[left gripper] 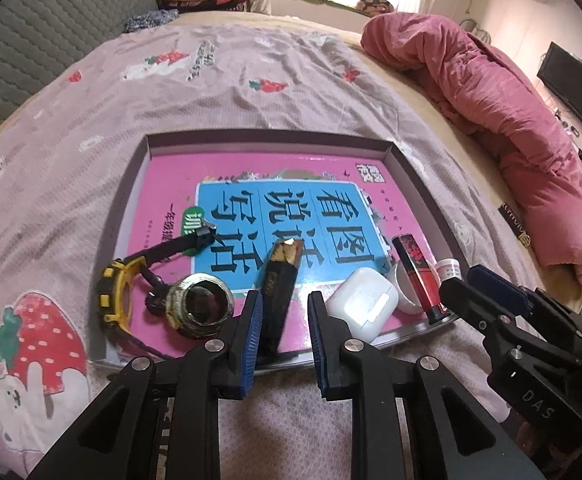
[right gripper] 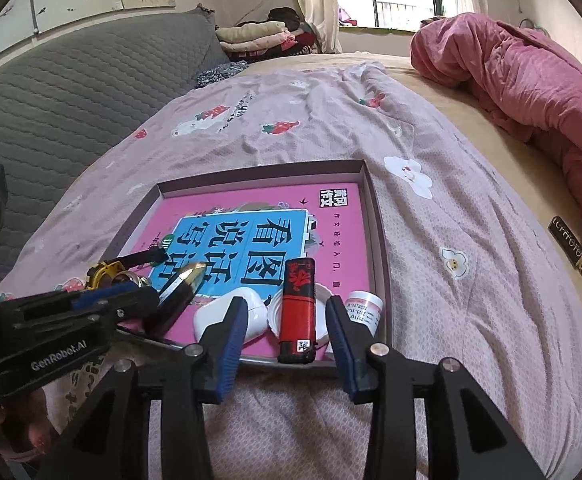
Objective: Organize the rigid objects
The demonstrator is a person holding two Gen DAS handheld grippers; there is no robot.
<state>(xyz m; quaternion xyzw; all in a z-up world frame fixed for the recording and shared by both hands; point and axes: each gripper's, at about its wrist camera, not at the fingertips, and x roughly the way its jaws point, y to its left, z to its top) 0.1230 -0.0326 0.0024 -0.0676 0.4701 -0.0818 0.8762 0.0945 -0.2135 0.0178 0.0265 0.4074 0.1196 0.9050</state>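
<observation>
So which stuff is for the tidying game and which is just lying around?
For the tidying: tray, watch, metal ring, black-and-gold stick, white earbud case, red lighter, little jar.

Lying around: pink quilt, folded clothes, TV.
</observation>
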